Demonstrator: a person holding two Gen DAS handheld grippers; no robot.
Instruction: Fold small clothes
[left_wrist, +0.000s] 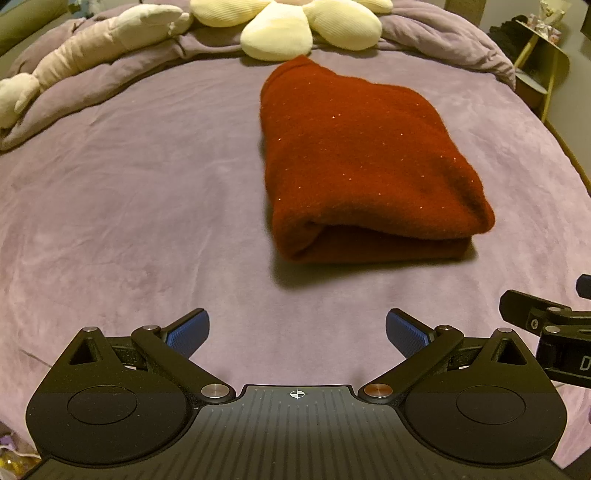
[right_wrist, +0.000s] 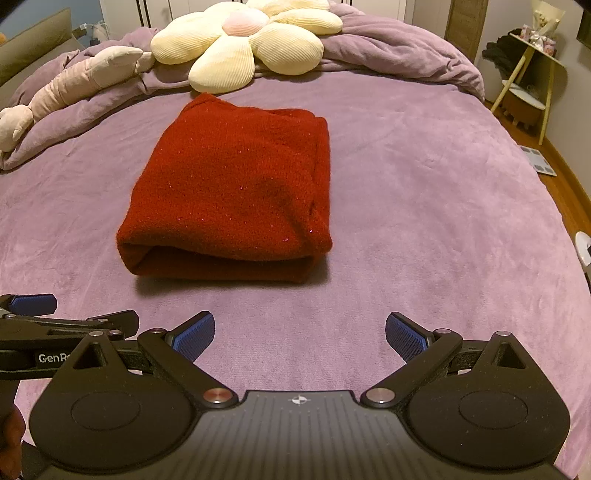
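the red sweater (left_wrist: 365, 162) lies folded on the purple bed (left_wrist: 129, 192), well clear of both tongs, with bare blanket all round it. to the right the bed's edge drops to the wooden floor (right_wrist: 565, 192); at the far end a flower cushion (right_wrist: 243, 40) nearly touches the sweater's far end, with a long plush toy (right_wrist: 74, 86) to its left. the sweater's long axis runs away from the cameras, its rolled fold facing them. the left tongs (left_wrist: 297, 334) and right tongs (right_wrist: 300, 336) sit side by side, both spread wide and holding nothing.
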